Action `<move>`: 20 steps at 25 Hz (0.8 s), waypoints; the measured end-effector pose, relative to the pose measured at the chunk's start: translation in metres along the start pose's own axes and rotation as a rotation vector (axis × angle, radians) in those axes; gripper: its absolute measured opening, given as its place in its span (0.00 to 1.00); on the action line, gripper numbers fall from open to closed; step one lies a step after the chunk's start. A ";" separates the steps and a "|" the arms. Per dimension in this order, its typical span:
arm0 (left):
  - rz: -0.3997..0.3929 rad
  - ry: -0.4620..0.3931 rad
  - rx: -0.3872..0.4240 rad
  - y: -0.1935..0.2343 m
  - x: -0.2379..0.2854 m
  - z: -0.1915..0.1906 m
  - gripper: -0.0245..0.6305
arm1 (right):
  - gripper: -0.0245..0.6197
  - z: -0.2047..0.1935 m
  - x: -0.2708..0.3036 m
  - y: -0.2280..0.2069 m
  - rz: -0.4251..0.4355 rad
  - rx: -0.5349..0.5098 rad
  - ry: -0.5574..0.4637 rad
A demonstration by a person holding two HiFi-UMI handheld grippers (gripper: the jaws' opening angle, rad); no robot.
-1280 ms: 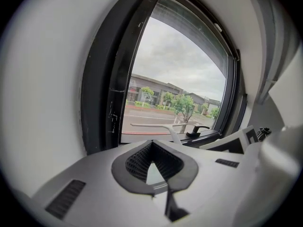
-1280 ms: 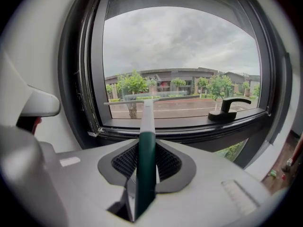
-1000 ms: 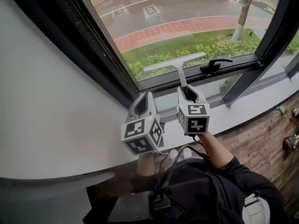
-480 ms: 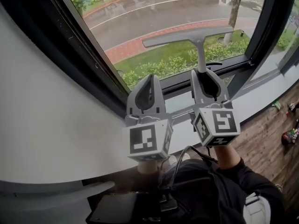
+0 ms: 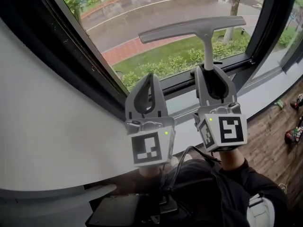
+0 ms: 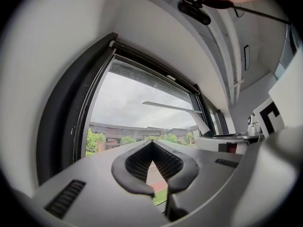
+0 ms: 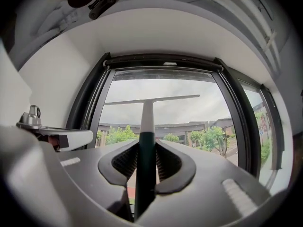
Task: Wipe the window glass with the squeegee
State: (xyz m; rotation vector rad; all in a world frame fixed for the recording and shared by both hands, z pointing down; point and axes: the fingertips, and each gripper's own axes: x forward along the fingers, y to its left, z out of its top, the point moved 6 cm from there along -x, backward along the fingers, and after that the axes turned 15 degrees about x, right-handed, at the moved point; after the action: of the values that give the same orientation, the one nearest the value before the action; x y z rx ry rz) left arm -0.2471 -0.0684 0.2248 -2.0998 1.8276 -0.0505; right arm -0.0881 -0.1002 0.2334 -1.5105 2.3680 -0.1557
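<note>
The squeegee (image 5: 191, 28) has a long grey blade on a pale neck with a dark handle. My right gripper (image 5: 213, 70) is shut on that handle and holds the blade across the lower window glass (image 5: 156, 8). Whether the blade touches the pane cannot be told. In the right gripper view the squeegee (image 7: 150, 100) stands upright between the jaws of my right gripper (image 7: 147, 148). My left gripper (image 5: 150, 78) hovers just left of it, shut with nothing in it. From the left gripper view, the left gripper (image 6: 152, 146) points at the glass and the squeegee (image 6: 173, 108) blade shows to its right.
A thick dark window frame (image 5: 90, 65) runs diagonally at the left, beside a white wall (image 5: 47, 126). A pale sill (image 5: 258, 98) lies below the glass. Wooden floor (image 5: 277, 145) with small items is at the right. A dark mullion (image 5: 272, 18) separates a second pane.
Both grippers have risen toward the glass. The squeegee blade has moved up from just above the bottom frame to higher on the pane.
</note>
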 end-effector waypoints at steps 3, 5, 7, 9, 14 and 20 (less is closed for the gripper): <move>-0.001 -0.007 0.008 -0.001 0.001 0.000 0.04 | 0.17 -0.001 0.000 0.002 -0.003 -0.025 0.000; -0.005 -0.010 0.015 -0.001 0.000 0.002 0.04 | 0.17 0.000 0.000 0.004 0.004 -0.034 -0.009; -0.005 -0.015 0.024 -0.001 0.000 0.004 0.04 | 0.17 0.002 0.002 0.006 0.015 -0.042 -0.022; -0.005 -0.019 0.028 -0.001 0.000 0.005 0.04 | 0.17 0.003 0.003 0.007 0.023 -0.041 -0.026; 0.001 -0.026 0.033 0.000 -0.001 0.004 0.04 | 0.17 0.002 0.004 0.008 0.027 -0.025 -0.028; 0.003 -0.027 0.036 -0.001 0.000 0.004 0.04 | 0.17 0.001 0.005 0.007 0.032 -0.021 -0.024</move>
State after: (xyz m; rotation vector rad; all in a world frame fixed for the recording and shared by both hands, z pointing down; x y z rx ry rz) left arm -0.2453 -0.0670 0.2208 -2.0635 1.8007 -0.0530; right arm -0.0955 -0.1012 0.2297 -1.4744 2.3810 -0.1052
